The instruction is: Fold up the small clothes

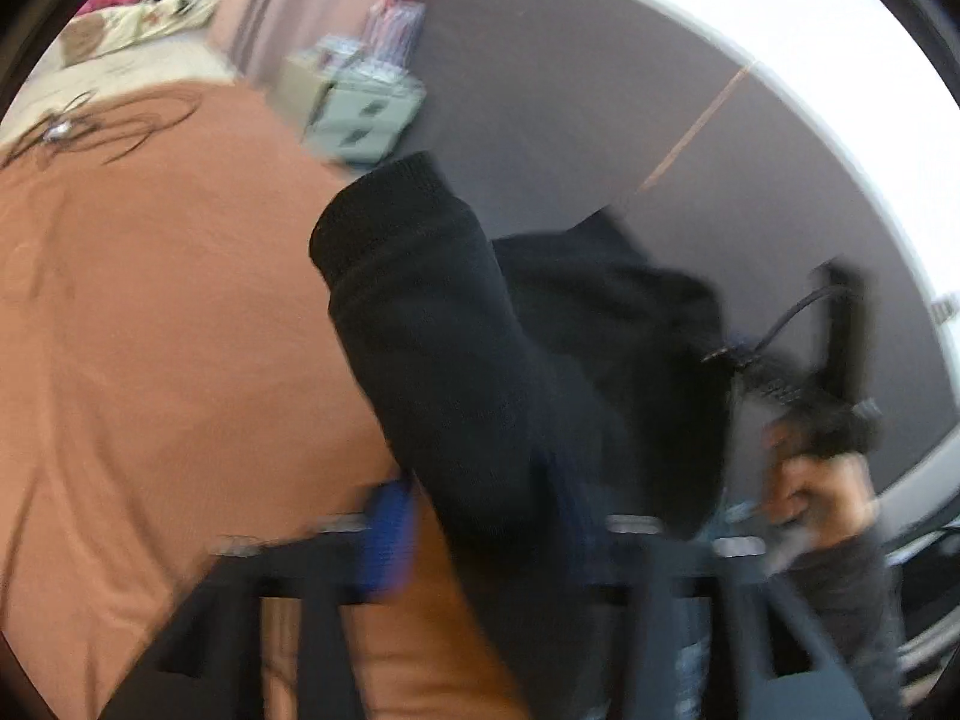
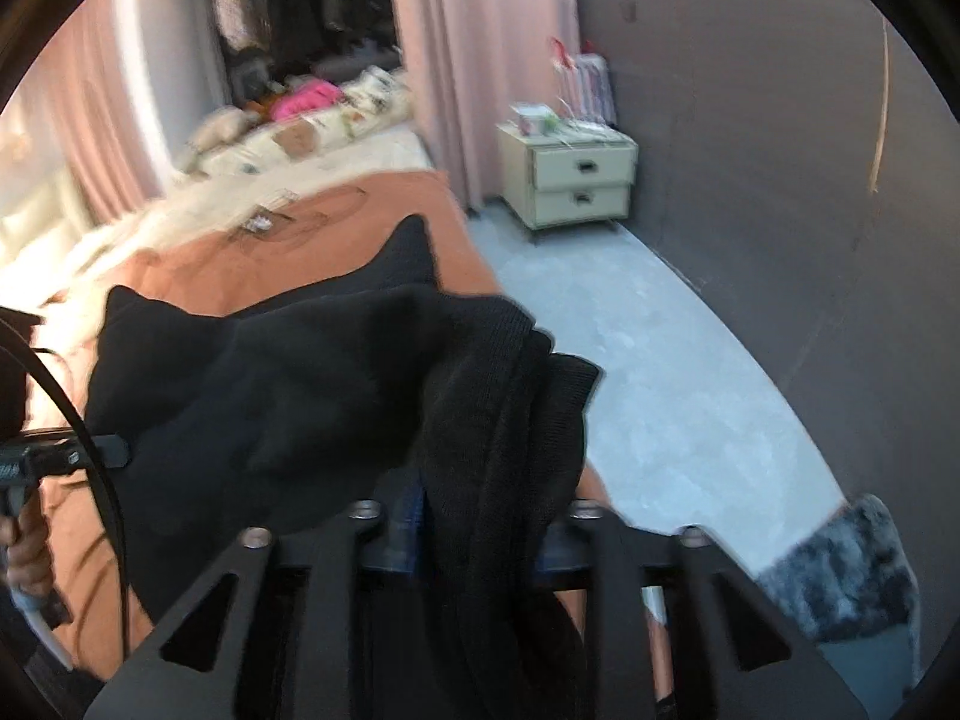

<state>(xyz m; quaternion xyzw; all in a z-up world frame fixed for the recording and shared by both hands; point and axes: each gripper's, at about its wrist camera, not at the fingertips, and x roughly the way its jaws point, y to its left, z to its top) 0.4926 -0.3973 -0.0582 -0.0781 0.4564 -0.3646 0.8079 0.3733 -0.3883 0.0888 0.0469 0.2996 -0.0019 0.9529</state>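
A black knit garment (image 1: 456, 360) hung in the air between the two grippers, lifted clear of the bed (image 1: 150, 312) and its orange-brown cover. In the left wrist view the left gripper (image 1: 486, 528) was closed on the garment: dark fabric ran down between its fingers, with a blue pad (image 1: 387, 534) showing just to the left of the cloth. A ribbed cuff of the garment pointed up and away from the gripper, toward the bed's far right edge. Behind the cloth, on the right of that view, the person's right hand (image 1: 822, 492) held the other gripper's handle, blurred by motion.

In the right wrist view the right gripper (image 2: 474, 516) was likewise clamped on the black knit garment (image 2: 312, 384), whose ribbed hem draped over and down between the fingers. The rest of the cloth spread to the left, above the bed's right edge, with two points of fabric sticking upward. At the left border the left hand (image 2: 27, 552) and a black cable (image 2: 78, 420) were partly visible.

A tangle of thin dark wire (image 2: 282, 222) lay on the orange-brown cover toward the far end of the bed (image 2: 198, 270). Beyond the bed's far right corner stood a pale two-drawer nightstand (image 2: 570, 180) on the grey floor (image 2: 660, 372), beside pink curtains (image 2: 474, 60) and a dark wall (image 2: 780, 150). A grey fuzzy rug (image 2: 840, 570) lay on the floor near the right gripper.
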